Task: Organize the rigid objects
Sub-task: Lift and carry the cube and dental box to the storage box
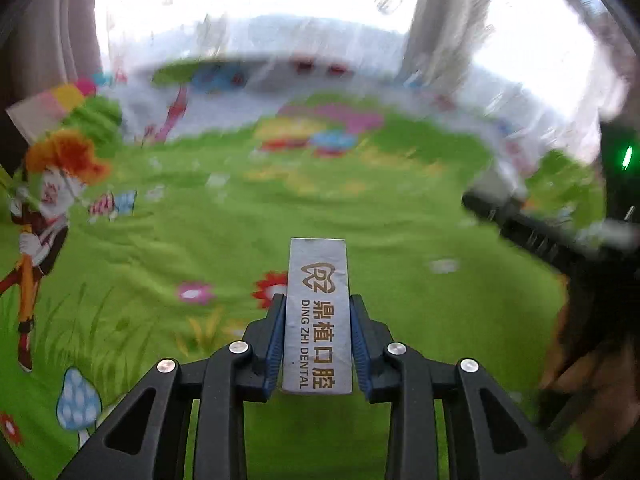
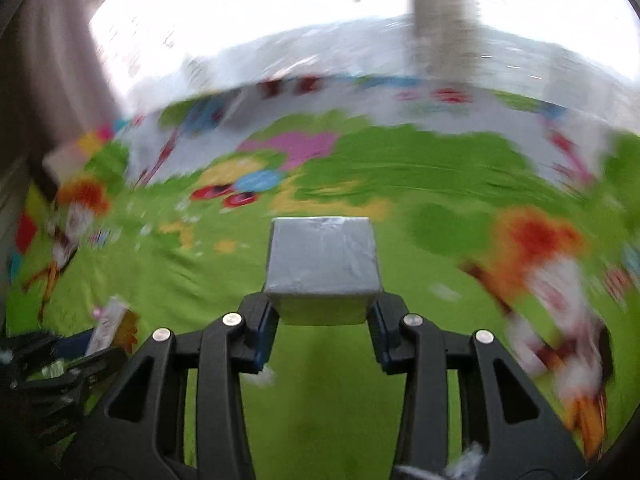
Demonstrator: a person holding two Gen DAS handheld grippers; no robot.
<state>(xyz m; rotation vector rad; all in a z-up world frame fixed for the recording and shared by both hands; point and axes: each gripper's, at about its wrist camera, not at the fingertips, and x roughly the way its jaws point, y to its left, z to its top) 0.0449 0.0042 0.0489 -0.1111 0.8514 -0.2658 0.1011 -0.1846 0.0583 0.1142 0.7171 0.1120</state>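
My left gripper is shut on a slim silver box printed with gold "DING ZHI DENTAL" lettering, held lengthwise between the blue pads above the green cartoon mat. My right gripper is shut on a grey, tape-wrapped cube, its pads pressing the cube's lower sides. In the left wrist view the right gripper shows blurred at the right edge, with the grey cube at its tip. In the right wrist view the left gripper sits at the lower left with the slim box in it.
The mat is bright green with cartoon figures, flowers and mushrooms; its far part is pale grey. Beyond it stand bright windows, a curtain at the left and a pale pillar. A hand shows at the right edge. Both views are motion-blurred.
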